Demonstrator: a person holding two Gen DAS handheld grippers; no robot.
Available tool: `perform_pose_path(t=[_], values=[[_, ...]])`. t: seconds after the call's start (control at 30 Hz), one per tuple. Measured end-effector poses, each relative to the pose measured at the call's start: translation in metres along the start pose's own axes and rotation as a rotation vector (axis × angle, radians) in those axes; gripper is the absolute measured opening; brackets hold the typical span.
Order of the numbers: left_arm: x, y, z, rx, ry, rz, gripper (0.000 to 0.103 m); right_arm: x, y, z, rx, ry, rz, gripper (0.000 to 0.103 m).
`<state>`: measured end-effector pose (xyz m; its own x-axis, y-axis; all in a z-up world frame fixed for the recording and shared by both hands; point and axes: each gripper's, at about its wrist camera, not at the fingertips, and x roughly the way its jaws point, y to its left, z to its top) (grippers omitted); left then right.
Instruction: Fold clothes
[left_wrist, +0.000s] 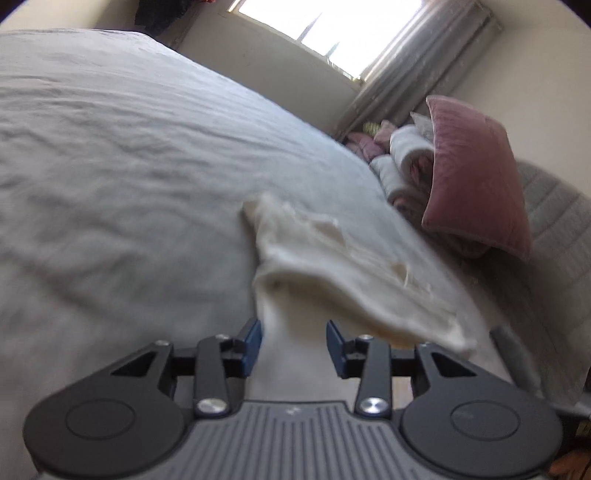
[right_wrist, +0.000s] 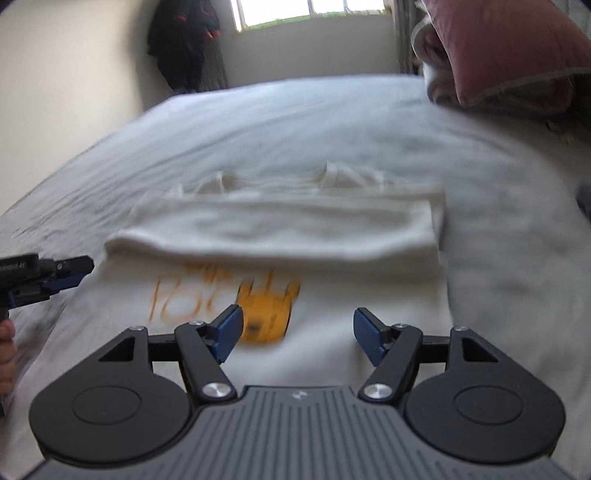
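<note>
- My left claw (left_wrist: 294, 345) is released: its blue pads (left_wrist: 252, 345) stand apart with only loose cream cloth between them, nothing pinched
- My right claw (right_wrist: 298, 334) is released too, spread wider over the printed front, gripping nothing
- The cream T-shirt (right_wrist: 280, 225) lies on the bed (right_wrist: 332, 122), near my side, its far part doubled toward me into a thick band across the middle; an orange print (right_wrist: 221, 299) shows on the layer underneath
- In the right view the left claw sits at the shirt's left edge, beside the end of that fold
- I judge one fold is laid and the next is due: I would take the two near corners, pinch both layers squarely, and carry them over together so the edges meet the band evenly
- The risk I see is catching the bed sheet along with the shirt, since both are pale and soft
- The shirt looks like limp, thin jersey with a rounded fold edge; the sheet is grey and finely wrinkled
- A pink quilted cushion (left_wrist: 476, 177) leans against rolled bedding, well apart from the shirt; details are blurred
</note>
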<state>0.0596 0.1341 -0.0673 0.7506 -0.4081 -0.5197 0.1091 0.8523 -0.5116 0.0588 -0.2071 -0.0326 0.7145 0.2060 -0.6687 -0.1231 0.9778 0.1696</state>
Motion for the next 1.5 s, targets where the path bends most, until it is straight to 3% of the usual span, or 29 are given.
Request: perform_pose_path(t=[0.2,0.4,0.53,0.67,0.9,1.0,1.1,1.27,1.5], values=[[-0.040,-0.008,-0.032,0.107,0.044,0.026,0.041,-0.033,0.001,-0.031,0.019,0.090,-0.074,0.070],[-0.071,-0.025,-0.048,0.271,0.142,0.032,0.049,-0.067,-0.008,-0.053,0.005,0.111,-0.123,0.070],[-0.090,-0.032,-0.057,0.358,0.248,0.033,0.052,-0.089,-0.015,-0.062,0.035,0.152,-0.101,0.070],[-0.106,-0.035,-0.058,0.366,0.364,0.079,0.057,-0.100,-0.021,-0.069,0.067,0.261,-0.072,0.072],[-0.126,-0.015,-0.058,0.268,0.404,0.049,0.058,-0.129,-0.052,-0.091,0.120,0.284,0.028,0.072],[-0.130,-0.003,-0.065,0.232,0.383,-0.005,0.058,-0.133,-0.065,-0.104,0.100,0.282,0.114,0.072],[-0.136,0.012,-0.067,0.176,0.362,-0.069,0.058,-0.138,-0.084,-0.109,0.174,0.268,0.217,0.071],[-0.139,0.032,-0.062,0.101,0.403,-0.159,0.053,-0.142,-0.106,-0.117,0.269,0.279,0.361,0.062],[-0.126,0.042,-0.064,0.042,0.467,-0.261,0.052,-0.132,-0.118,-0.125,0.355,0.286,0.528,0.061]])
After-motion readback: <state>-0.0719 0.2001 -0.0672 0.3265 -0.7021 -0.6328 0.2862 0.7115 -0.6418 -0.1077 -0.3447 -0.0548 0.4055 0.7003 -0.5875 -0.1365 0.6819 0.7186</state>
